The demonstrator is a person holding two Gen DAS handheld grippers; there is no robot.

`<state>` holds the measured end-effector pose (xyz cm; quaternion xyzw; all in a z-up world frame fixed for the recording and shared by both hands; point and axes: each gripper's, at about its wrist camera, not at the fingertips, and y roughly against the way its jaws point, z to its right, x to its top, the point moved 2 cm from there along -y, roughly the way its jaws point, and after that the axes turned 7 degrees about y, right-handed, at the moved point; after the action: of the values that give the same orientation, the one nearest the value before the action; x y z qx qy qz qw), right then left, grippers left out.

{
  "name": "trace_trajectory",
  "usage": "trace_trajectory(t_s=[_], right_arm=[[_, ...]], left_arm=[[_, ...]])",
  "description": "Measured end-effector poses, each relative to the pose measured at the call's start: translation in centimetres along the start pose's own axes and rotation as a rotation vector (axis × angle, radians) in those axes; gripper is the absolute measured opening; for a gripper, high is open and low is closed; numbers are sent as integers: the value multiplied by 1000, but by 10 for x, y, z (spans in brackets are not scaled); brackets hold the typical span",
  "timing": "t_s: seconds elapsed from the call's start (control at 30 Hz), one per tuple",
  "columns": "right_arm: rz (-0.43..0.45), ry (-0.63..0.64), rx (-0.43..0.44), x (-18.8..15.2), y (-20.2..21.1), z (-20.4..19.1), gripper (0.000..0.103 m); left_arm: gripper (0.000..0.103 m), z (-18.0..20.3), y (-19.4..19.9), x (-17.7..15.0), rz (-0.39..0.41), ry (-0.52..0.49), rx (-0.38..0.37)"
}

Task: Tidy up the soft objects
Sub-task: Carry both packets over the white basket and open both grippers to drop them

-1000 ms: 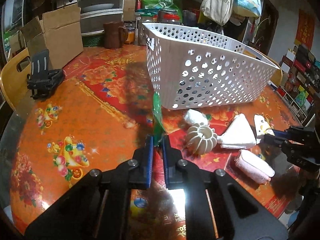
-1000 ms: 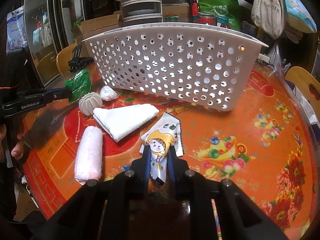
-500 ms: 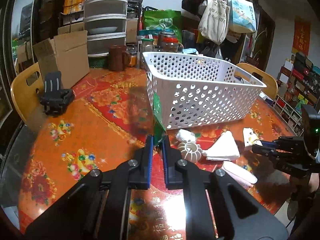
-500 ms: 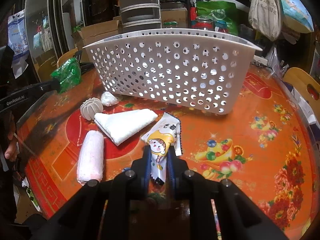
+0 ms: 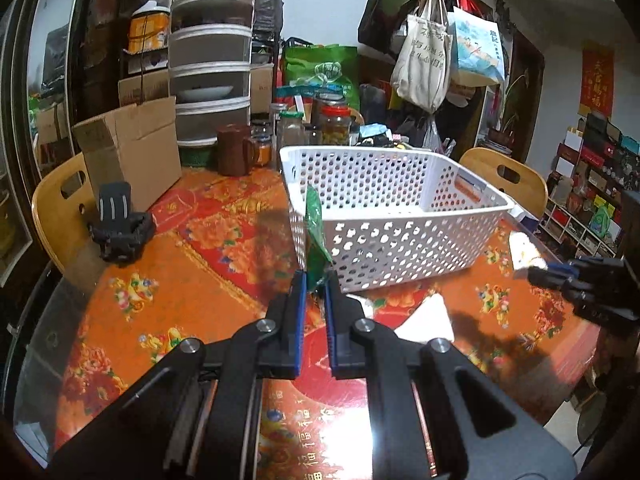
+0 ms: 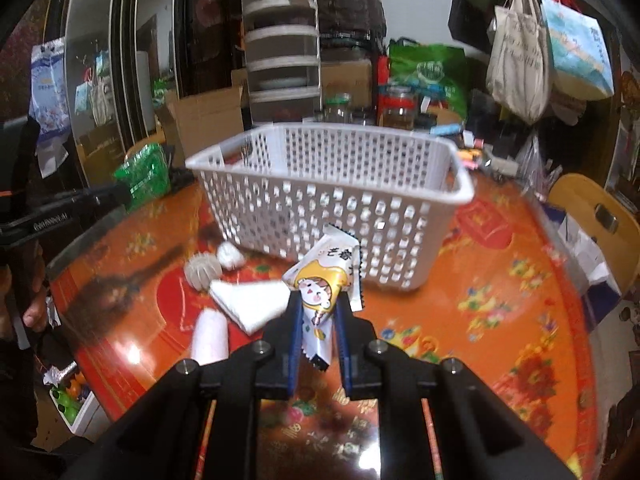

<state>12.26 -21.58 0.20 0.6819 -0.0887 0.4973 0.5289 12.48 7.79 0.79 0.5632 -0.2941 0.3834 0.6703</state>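
Both grippers clamped, each carrying a packet clear of the tabletop [image 5: 208,280].

Left gripper [image 5: 315,286]: fingers [image 5: 298,292] pinched on the lower edge of a green packet [image 5: 316,232], which stands up edge-on in front of the white basket [image 5: 400,216]. Right gripper [image 6: 318,312]: fingers [image 6: 294,320] closed on a white snack packet [image 6: 326,280] with a cartoon face, tilted toward the basket's near wall.

Handling, as I judge it: both packets look light, crinkly and slick. A thin foil edge could slip or fold, so a grip across the sealed seam seems safest. Nothing fragile.

Left on the tabletop in the right view: folded white cloth [image 6: 256,300], rolled towel [image 6: 210,338], ribbed white ball [image 6: 202,272], small white lump [image 6: 230,256].

Views differ: the left view shows the basket's inside, seemingly empty; it hides most of the loose items. The right view shows the green packet's broad face.
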Motion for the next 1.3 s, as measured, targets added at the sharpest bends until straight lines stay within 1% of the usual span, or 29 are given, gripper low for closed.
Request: trace_trajectory(t_s=[0.13,0.23,0.37,0.5,0.6,0.73,0.87,0.9,1.13,1.2,1.3], right_arm=[[32,2,-17,18,17,11,14],[37,3,-24,32,24,21,14],[29,-1,-33,55,19,35,14],[20,-12,-36,76,7,51,14],[11,-26,-39,92,-6,61,14],[-31,-25,-43,107,-34,71,14],[-86,-21,-58,114,-65,78,14],[-100,-22,-60,115,-74,79,14],[-167,-13,-75,116,-116,85,14],[-183,-2,-81,117,-125,85,14],[-198,4,-85,118,-134,84,14]], left_arm=[[8,8,9,13,19,-8,-11],[8,15,11,27,27,-11,-26],[8,27,8,52,40,-26,-44],[8,36,-7,82,37,-39,-35],[8,42,-22,101,28,-40,-22],[8,50,-53,123,-4,-32,-13],[8,59,-93,136,-62,-41,4],[8,62,-105,138,-81,-48,19],[8,61,-168,133,-185,-26,55],[8,61,-178,129,-196,-33,72],[8,60,-189,125,-215,-36,72]])
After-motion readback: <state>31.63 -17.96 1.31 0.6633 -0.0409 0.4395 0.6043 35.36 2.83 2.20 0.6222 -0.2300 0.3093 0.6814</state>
